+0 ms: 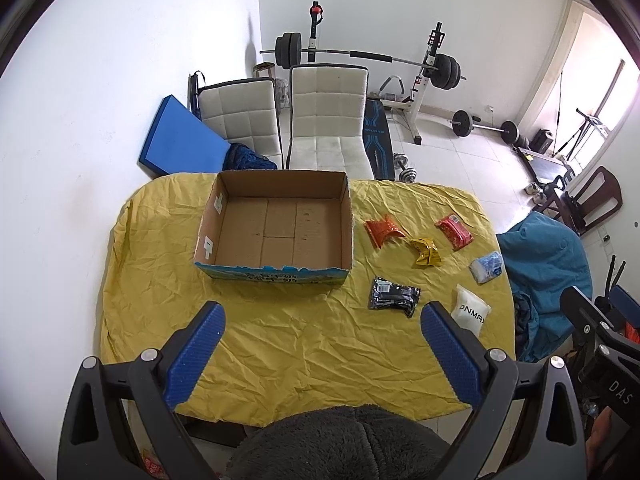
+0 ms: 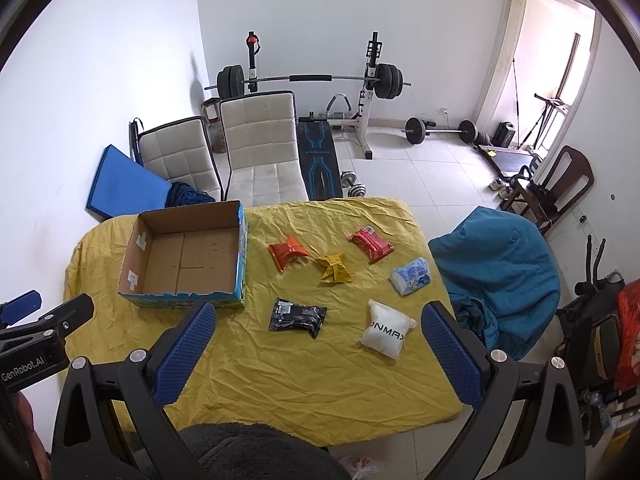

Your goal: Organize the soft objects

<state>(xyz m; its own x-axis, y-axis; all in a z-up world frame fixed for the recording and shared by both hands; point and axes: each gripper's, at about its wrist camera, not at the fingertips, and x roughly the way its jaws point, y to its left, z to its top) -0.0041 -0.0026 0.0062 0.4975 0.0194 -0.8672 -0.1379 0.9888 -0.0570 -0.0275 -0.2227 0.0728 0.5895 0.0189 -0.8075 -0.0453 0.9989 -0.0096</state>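
I see nothing done yet — box (image 2: 188, 256) at 10 o'clock on the desk (image 2: 280, 368) sits empty, six packets (image 2: 298, 317) lie at 1 o'clock — both tongs (image 1: 322, 344) (image 2: 318, 344) wide, holding nothing.

tabletop cover: wrinkly matt yellow cloth (image 2: 280, 368)
box: open brown cardboard box (image 2: 188, 256), rough matt inside, glossy blue print outside
snack packs: crinkly orange foil packet (image 2: 287, 255), shiny
pouch: soft white plastic pouch (image 2: 386, 330)
gripper pads: knobbly blue rubber fingers (image 2: 186, 354)
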